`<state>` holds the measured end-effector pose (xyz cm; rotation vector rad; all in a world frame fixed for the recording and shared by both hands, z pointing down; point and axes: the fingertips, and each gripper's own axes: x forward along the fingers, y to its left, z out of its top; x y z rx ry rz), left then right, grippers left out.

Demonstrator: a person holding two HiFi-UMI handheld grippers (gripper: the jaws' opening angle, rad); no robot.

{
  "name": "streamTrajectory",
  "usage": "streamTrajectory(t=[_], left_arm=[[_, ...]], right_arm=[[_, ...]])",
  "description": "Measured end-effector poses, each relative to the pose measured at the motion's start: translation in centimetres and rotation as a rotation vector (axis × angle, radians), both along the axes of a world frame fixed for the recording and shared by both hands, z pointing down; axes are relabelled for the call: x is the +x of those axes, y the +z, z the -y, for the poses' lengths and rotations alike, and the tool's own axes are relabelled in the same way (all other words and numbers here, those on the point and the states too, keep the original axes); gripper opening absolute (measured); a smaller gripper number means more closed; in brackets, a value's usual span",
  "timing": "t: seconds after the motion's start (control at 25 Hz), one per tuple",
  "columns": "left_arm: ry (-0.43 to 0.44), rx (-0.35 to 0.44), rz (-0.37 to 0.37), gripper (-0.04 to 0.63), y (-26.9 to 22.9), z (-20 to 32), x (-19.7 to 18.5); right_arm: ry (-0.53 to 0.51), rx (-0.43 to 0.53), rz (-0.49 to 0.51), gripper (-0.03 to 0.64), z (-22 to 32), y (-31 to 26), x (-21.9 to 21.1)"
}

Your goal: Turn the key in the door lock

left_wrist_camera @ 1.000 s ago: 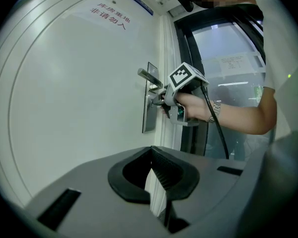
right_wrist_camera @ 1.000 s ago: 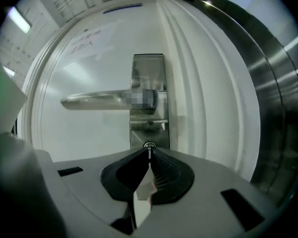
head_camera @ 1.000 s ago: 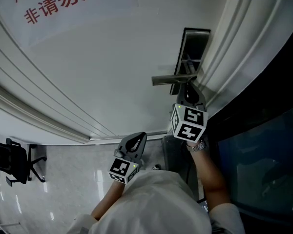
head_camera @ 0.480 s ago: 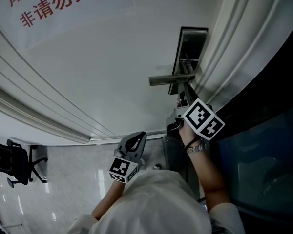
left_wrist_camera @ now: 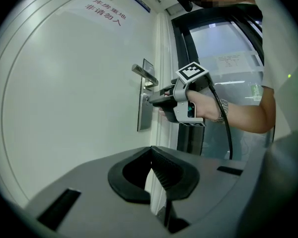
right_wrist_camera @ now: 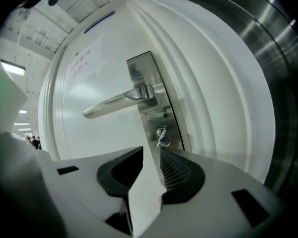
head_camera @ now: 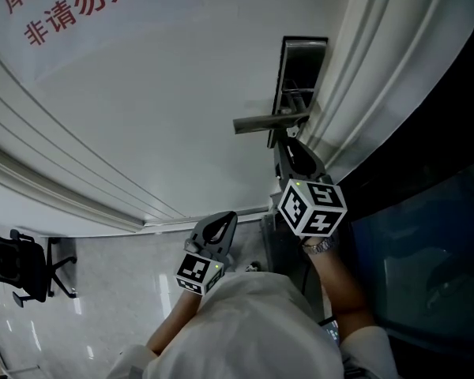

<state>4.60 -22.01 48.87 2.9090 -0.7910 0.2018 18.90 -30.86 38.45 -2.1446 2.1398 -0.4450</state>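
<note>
White door [head_camera: 182, 93] fills most of the head view, with a notice in red characters [head_camera: 79, 6] at its upper left and broad bare panel below. Close to the door's right edge is a metal lock plate [head_camera: 304, 61]. Its lever handle [head_camera: 268, 122] reaches left over the open door face. Stepped frame mouldings [head_camera: 363, 77] run just beside the plate, and dark glass [head_camera: 426, 251] lies beyond them.

In the right gripper view, the key [right_wrist_camera: 161, 135] sits in the lock, low on the plate under the lever. The right gripper [right_wrist_camera: 151, 150] points at it, its jaws opening. The key stands just past their tips, and only the plate shows through the gap.

The left gripper [head_camera: 225, 218] hangs lower and well apart from the lock, its fingertips pressed together on nothing. An office chair [head_camera: 24, 271] stands on the glossy floor [head_camera: 103, 306] at far left.
</note>
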Motion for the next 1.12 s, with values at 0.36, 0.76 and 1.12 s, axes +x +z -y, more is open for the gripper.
streamTrajectory(t=[0.36,0.76,1.12], left_arm=[[0.003,0.004,-0.002,0.006,0.0,-0.4,-0.5],[0.009,0.0,0.006,0.006,0.0,-0.8,-1.5],[0.018,0.001,0.026,0.006,0.1,-1.0,-2.1]], right_arm=[[-0.011,-0.08,-0.625,0.123,-0.1,0.1,0.5],[0.059,-0.095,-1.208,0.123,0.6,-0.7,2.1],[0.05,-0.084,-1.631,0.124,1.2,-0.8,1.1]])
